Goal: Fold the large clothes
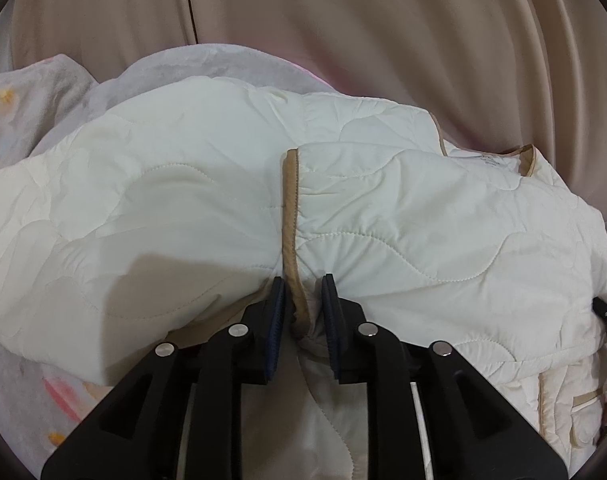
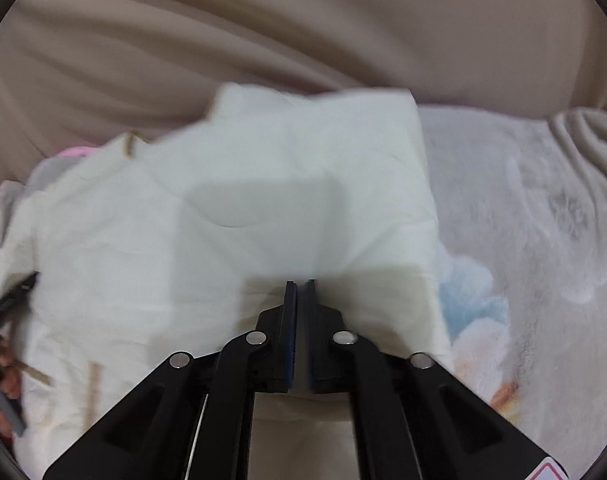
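Cream quilted jacket [image 1: 207, 184] spread on a floral blanket [image 2: 523, 240], filling the middle of both views.

The left claw [image 1: 302, 292] stands slightly parted, with the jacket's tan-trimmed edge [image 1: 289, 216] between its pads; whether they press it I cannot tell. The right claw [image 2: 300, 286] is closed at the lower centre, over the jacket's blurred white fabric, seemingly pinching nothing.
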Demonstrator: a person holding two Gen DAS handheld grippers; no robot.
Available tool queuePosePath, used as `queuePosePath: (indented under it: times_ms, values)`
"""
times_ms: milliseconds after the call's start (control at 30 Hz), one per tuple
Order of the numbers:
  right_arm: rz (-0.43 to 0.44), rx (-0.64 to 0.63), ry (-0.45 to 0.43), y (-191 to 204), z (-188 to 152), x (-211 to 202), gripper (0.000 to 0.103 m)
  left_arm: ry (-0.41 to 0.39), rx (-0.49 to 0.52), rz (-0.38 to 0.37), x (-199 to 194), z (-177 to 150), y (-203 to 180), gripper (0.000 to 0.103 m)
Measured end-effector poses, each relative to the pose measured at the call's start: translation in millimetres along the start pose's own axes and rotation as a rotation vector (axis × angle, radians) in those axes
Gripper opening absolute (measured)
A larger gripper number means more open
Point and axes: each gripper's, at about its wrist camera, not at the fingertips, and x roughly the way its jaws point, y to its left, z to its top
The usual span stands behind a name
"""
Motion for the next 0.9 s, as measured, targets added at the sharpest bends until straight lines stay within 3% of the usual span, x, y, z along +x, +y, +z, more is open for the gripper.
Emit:
queuePosePath:
  times_ms: [133, 233, 333, 400, 467, 533, 600, 700, 733, 767, 800, 900]
  values:
    - [-0.007, 0.126, -0.043, -34.1, 0.6, -23.7, 0.000, 0.001, 0.015, 0.006, 2.2, -0.7, -2.2, 0.022]
    - [0.019, 0.063, -0.058, -23.4, -0.6, -39.0, 0.004, 0.000, 0.020, 0.013, 3.6, -0.8, -3.2, 0.023]
    - [-0.095, -0.036, -0.004, -12.6, -8.7, -13.2, 0.000, -0.001, 0.010, -0.002, 3.0, -0.6, -0.7, 0.025]
    - [-0.089, -0.017, 0.016, -14.9, -17.5, -4.0, 0.000, -0.010, -0.009, -0.026, 0.4, -0.5, 3.1, 0.032]
    - [-0.097, 0.001, 0.004, -17.0, -16.5, -12.5, 0.000, -0.021, -0.048, -0.052, -5.9, -1.0, 12.3, 0.032]
    - [-0.083, 0.006, 0.002, -16.2, -19.9, -28.1, 0.000, -0.033, -0.092, -0.077, -20.9, -3.4, 25.9, 0.033]
    - [-0.042, -0.018, -0.014, -14.2, -30.9, -47.6, 0.006, -0.058, -0.115, -0.071, -43.3, -8.1, 42.8, 0.046]
    - [0.007, -0.070, -0.015, -9.6, -56.3, -67.1, 0.010, -0.090, -0.131, -0.074, -76.0, -15.3, 74.8, 0.046]
    - [0.027, -0.076, -0.010, -9.0, -65.8, -70.5, 0.011, -0.097, -0.142, -0.051, -85.1, -17.0, 85.3, 0.051]
    - [0.041, -0.076, -0.001, -3.9, -74.7, -73.0, 0.012, -0.113, -0.161, 0.016, -94.2, -18.7, 97.7, 0.066]
    - [0.059, -0.070, 0.012, -3.5, -82.5, -72.9, 0.015, -0.145, -0.192, 0.085, -105.8, -20.4, 114.7, 0.074]
    - [0.076, -0.067, 0.019, -1.0, -98.4, -70.5, 0.019, -0.187, -0.286, 0.187, -126.4, -22.3, 165.4, 0.079]
